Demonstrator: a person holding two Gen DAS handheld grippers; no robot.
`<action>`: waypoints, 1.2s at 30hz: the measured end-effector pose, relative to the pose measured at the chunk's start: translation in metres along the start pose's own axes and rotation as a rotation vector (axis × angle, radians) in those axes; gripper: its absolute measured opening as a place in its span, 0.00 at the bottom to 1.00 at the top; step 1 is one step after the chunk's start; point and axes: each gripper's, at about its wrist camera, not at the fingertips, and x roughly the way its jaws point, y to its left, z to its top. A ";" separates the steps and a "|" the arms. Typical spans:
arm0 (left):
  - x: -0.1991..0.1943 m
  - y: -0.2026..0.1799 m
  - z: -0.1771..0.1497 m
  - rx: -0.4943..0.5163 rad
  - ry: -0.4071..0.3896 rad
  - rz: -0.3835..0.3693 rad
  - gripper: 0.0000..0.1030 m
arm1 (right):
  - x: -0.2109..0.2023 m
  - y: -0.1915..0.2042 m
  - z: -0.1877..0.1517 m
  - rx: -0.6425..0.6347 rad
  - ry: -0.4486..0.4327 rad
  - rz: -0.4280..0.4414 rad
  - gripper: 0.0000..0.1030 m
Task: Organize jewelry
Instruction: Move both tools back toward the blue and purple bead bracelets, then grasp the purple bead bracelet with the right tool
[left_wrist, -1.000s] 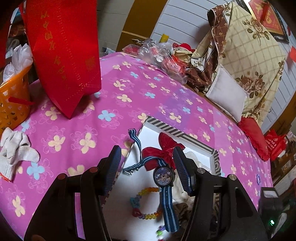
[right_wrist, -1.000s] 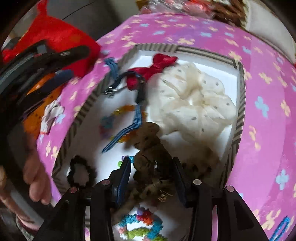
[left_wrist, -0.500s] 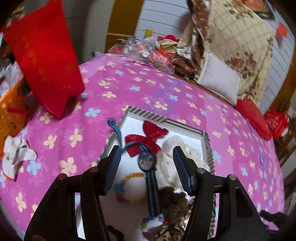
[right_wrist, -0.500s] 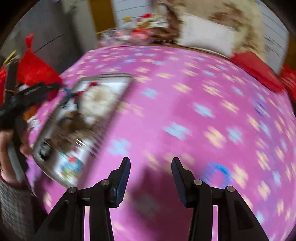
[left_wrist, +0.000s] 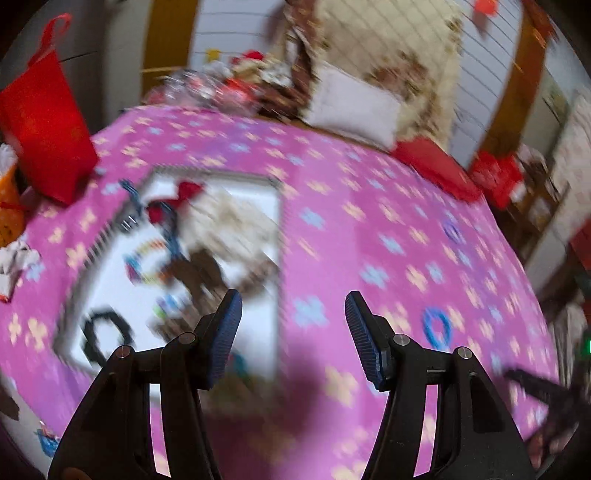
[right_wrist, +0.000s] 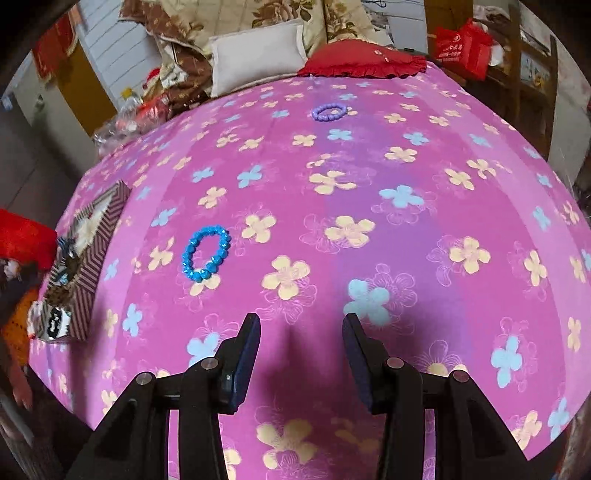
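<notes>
- Pink floral tablecloth (right_wrist: 369, 177) is seen under both grippers; nothing is touched by either.
- Striped box (right_wrist: 94, 258) of jewelry is seen far left of the right jaws; in the left wrist view its blurred white interior (left_wrist: 207, 258) lies ahead-left of the left jaws.
- Left gripper (left_wrist: 293, 321): jaws spread, nothing held.
- Right gripper (right_wrist: 301, 336): jaws parted, nothing between them.
- Red bag (right_wrist: 463, 46) is noted far ahead-right; its print cannot be read.
- Blue bead bracelet (right_wrist: 205, 253) lies ahead-left of the right jaws.
- Purple bead bracelet (right_wrist: 330, 111) lies far ahead.
</notes>
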 end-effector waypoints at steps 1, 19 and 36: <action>-0.002 -0.013 -0.008 0.023 0.018 -0.003 0.56 | -0.001 0.001 -0.001 -0.004 -0.008 0.010 0.43; 0.025 -0.127 -0.036 0.248 0.126 0.038 0.56 | -0.006 -0.070 0.009 0.036 -0.046 0.018 0.43; 0.099 -0.126 -0.044 0.268 0.131 -0.079 0.56 | 0.115 -0.078 0.188 0.101 0.062 -0.162 0.43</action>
